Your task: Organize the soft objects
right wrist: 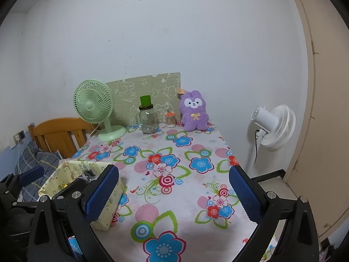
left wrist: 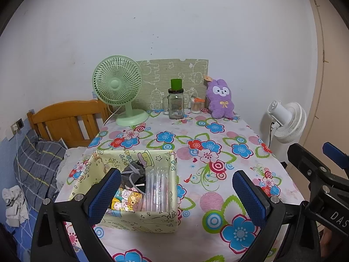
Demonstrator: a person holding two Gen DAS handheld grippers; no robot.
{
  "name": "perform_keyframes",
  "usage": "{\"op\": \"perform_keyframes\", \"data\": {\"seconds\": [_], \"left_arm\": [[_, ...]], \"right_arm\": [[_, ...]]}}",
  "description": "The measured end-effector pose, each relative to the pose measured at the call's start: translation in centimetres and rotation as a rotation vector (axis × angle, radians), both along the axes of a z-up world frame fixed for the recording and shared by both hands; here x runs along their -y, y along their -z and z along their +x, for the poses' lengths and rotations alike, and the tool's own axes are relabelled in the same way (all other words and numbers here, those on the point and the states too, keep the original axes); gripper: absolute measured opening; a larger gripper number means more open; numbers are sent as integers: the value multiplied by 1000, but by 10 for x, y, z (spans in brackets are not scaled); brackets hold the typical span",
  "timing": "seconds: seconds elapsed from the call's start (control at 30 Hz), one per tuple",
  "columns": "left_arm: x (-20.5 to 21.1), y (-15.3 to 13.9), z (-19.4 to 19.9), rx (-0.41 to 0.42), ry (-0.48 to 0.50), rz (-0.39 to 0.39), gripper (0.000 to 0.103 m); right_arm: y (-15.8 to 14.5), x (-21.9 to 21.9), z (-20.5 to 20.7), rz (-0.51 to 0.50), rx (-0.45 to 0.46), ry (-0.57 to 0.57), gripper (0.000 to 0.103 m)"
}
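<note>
A purple plush rabbit (left wrist: pixel 220 99) (right wrist: pixel 194 111) sits upright at the far right of the flowered table (left wrist: pixel 218 152) (right wrist: pixel 174 174), against the wall. A pale yellow fabric box (left wrist: pixel 139 220) (right wrist: pixel 65 172) stands near the table's front left; it holds a grey drawstring pouch (left wrist: pixel 133 174), a clear plastic case (left wrist: pixel 157 188) and a cartoon-print pack (left wrist: pixel 126 199). My left gripper (left wrist: pixel 177 194) is open, its left finger over the box. My right gripper (right wrist: pixel 174 193) is open over bare tablecloth, right of the box. Both are far from the rabbit.
At the back stand a green desk fan (left wrist: pixel 118 87) (right wrist: pixel 94 107), a glass jar with a green cap (left wrist: pixel 176 102) (right wrist: pixel 148 118), a small cotton-swab jar (left wrist: pixel 197 106) and a patterned board (left wrist: pixel 172 76). A white floor fan (left wrist: pixel 288 120) (right wrist: pixel 272 126) stands right; a bed (left wrist: pixel 39 163) lies left.
</note>
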State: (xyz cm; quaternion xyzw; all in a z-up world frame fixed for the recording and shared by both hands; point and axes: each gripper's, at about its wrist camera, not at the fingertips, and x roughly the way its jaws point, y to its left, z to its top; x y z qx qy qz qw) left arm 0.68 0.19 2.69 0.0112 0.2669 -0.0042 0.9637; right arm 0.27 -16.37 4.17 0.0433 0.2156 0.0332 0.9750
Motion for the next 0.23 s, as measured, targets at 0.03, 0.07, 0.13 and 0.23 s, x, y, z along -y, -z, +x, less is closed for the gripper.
{"op": "perform_keyframes", "data": {"seconds": [0.03,0.07,0.13,0.23], "left_arm": [[0,0,0,0,0,0,103],[0,0,0,-1,0,0,103],[0,-1,0,0,-1,-1,103],[-1,-1,-1,5,0,1,103]], "right_arm": [[0,0,0,0,-1,0,102],[0,0,0,0,-2,0,102],[0,1,1,0,-2,-1,102],[0,0,1,0,-1,0,102]]}}
